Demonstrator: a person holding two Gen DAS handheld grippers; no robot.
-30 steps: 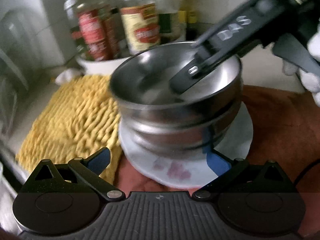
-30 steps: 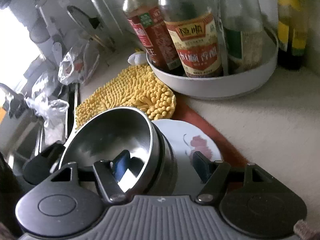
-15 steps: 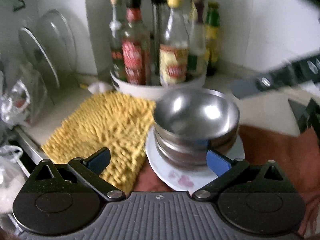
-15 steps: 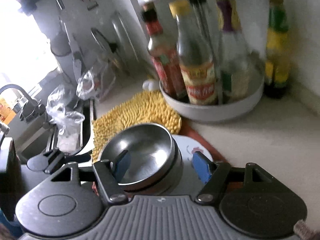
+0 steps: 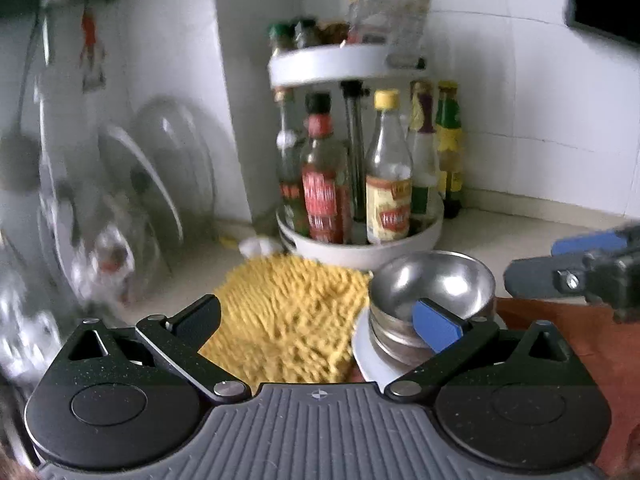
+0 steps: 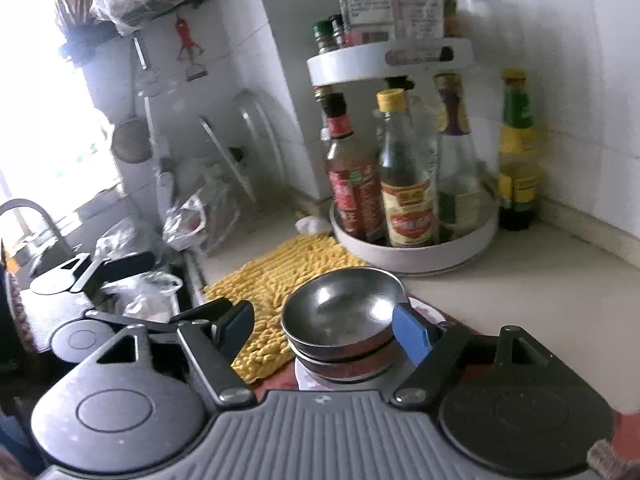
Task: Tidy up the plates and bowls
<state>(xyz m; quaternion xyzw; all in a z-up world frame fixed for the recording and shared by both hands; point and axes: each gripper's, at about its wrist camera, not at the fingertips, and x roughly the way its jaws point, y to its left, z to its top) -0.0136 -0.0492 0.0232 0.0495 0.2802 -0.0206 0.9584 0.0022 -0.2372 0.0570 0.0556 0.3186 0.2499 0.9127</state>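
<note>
Two steel bowls [image 5: 432,288] [image 6: 344,312] sit nested on a white flowered plate [image 5: 366,354] [image 6: 426,310], beside a yellow mat [image 5: 288,320]. My left gripper [image 5: 318,322] hangs open, back from the stack, over the mat and holding nothing. My right gripper [image 6: 324,328] is open and its jaws are still opening. The bowls show in the gap between its fingers, but neither pad touches them. In the left wrist view the right gripper [image 5: 532,262] pokes in from the right, clear of the bowls. The left gripper [image 6: 180,282] shows at the left of the right wrist view.
A white two-tier turntable [image 6: 416,256] full of sauce bottles stands just behind the bowls, with a green bottle [image 6: 518,152] beside it. Glass lids [image 5: 160,184] lean on the wall at left. A sink with a faucet [image 6: 28,216] and plastic bags [image 6: 184,220] lies left. A brown cloth [image 5: 560,340] lies under the plate.
The right gripper's finger left the top bowl and its jaws widened. Both grippers drew back and up from the stack, so the bowls look smaller and the whole rack shows.
</note>
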